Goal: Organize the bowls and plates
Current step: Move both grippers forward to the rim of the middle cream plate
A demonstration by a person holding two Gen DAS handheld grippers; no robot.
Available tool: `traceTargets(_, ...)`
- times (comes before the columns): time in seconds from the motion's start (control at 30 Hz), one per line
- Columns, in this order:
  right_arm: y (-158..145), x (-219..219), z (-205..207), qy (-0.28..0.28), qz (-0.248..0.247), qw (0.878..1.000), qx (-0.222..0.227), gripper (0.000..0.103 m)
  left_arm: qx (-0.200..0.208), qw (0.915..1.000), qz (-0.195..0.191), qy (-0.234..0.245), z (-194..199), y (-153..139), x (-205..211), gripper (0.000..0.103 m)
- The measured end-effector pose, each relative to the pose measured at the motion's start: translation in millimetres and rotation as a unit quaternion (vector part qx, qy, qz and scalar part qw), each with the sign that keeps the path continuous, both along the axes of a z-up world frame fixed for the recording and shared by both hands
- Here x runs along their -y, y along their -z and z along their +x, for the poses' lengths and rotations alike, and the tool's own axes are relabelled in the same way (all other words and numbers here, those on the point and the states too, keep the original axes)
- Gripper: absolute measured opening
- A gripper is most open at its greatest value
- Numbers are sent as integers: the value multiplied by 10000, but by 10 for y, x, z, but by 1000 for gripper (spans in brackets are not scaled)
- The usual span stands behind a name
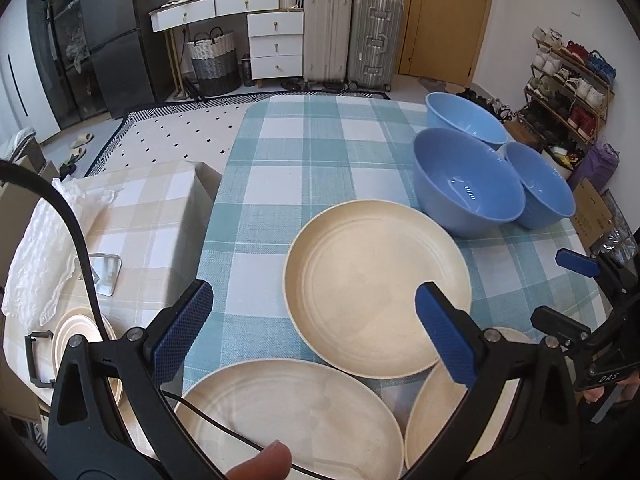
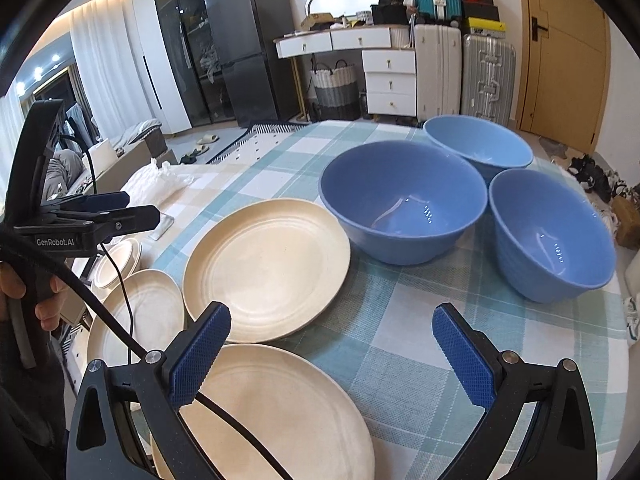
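1. Left wrist view: the left gripper (image 1: 312,320) hangs above the table (image 1: 280,152) with its blue-padded fingers spread wide and nothing between them.
2. Three cream plates lie on the checked cloth below it: the far plate (image 1: 376,292), the near-left plate (image 1: 292,416) and the near-right plate (image 1: 436,416). The far plate overlaps the rims of the two near ones.
3. Three blue bowls stand upright in a cluster at the right: the large bowl (image 1: 466,184), the rear bowl (image 1: 464,120) and the right bowl (image 1: 540,184). The large bowl sits just beside the far plate.
4. A smaller stack of cream dishes (image 1: 76,328) rests on the beige side surface, left of the table.
5. Right wrist view: the right gripper (image 2: 332,352) is likewise wide apart and empty, above the cloth between plates and bowls.
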State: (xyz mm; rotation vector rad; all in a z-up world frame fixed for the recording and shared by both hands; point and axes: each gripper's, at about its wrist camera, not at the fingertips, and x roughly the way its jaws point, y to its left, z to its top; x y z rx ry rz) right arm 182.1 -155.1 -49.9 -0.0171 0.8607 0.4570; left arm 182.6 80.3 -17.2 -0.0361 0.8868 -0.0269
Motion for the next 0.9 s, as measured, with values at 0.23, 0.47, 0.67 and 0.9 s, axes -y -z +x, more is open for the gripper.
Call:
traceTargets(0.23, 155, -71, 229, -47, -51, 9996, -291, 103, -159, 9998, -46, -70, 289, 168, -73, 101)
traceTargets(0.47, 249, -115, 374, -78, 28, 9986, -525, 103, -322, 9994, -84, -42, 520, 349, -42, 101)
traceTargets(0.67, 301, -148, 467, -92, 92, 9977, -663, 103, -443, 9989, -117, -42, 644, 479, -45, 101)
traceTargets(0.9, 351, -186, 618, -72, 178, 9963, -842, 96, -569, 9982, -118, 122, 764, 585, 42, 101)
